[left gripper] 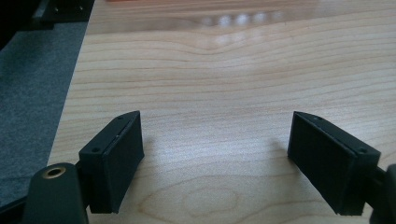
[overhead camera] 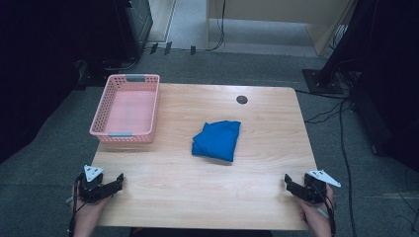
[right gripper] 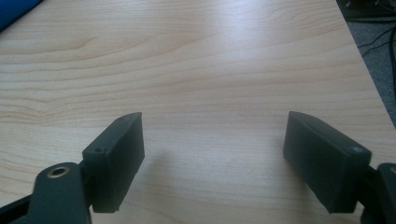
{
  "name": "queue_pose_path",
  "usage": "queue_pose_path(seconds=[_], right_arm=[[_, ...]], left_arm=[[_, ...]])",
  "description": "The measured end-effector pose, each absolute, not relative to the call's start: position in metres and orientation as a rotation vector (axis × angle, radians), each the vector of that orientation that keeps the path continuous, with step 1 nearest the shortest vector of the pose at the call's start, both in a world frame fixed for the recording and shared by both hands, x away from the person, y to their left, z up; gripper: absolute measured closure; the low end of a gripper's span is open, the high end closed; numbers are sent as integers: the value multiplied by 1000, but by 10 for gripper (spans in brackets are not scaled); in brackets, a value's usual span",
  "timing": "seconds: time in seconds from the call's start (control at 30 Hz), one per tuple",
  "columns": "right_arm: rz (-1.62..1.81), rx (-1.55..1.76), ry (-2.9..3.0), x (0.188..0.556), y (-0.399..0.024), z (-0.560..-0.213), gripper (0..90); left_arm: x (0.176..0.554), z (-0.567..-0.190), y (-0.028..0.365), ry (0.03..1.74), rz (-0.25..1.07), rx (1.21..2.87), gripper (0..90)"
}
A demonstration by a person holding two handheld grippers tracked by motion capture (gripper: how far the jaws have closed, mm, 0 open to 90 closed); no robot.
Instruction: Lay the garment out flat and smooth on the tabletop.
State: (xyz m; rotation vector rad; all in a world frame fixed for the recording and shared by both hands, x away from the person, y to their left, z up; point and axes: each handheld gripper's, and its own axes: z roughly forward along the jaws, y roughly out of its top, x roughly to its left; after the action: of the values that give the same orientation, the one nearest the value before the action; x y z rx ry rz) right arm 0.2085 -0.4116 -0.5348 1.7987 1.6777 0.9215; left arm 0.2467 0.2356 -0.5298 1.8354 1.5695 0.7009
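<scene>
A folded blue cloth lies near the middle of the wooden table. At the back left corner stands an empty pink basket. My left gripper rests at the table's front left edge, open, with bare wood between its jaws. My right gripper sits at the front right edge, open too, nothing between its jaws. A corner of the blue cloth shows at the top left of the right gripper view. Both grippers are well short of the cloth.
A dark round cable hole sits near the table's back edge. Grey carpet surrounds the table, with cables on the floor at the right and dark equipment stands at the back.
</scene>
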Motion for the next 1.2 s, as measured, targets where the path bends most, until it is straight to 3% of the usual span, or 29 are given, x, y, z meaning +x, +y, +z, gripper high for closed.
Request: queue_pose_path(seconds=[0.3, 0.67, 1.2], right_arm=[[912, 1791, 1684, 208, -413, -534, 248], [924, 1786, 1712, 213, -407, -522, 223], [1056, 1634, 1770, 241, -350, -478, 217]], left_arm=[[247, -530, 236, 1570, 701, 1835, 185], [247, -530, 236, 1573, 704, 1834, 185], [247, -530, 235, 1578, 708, 1830, 185]])
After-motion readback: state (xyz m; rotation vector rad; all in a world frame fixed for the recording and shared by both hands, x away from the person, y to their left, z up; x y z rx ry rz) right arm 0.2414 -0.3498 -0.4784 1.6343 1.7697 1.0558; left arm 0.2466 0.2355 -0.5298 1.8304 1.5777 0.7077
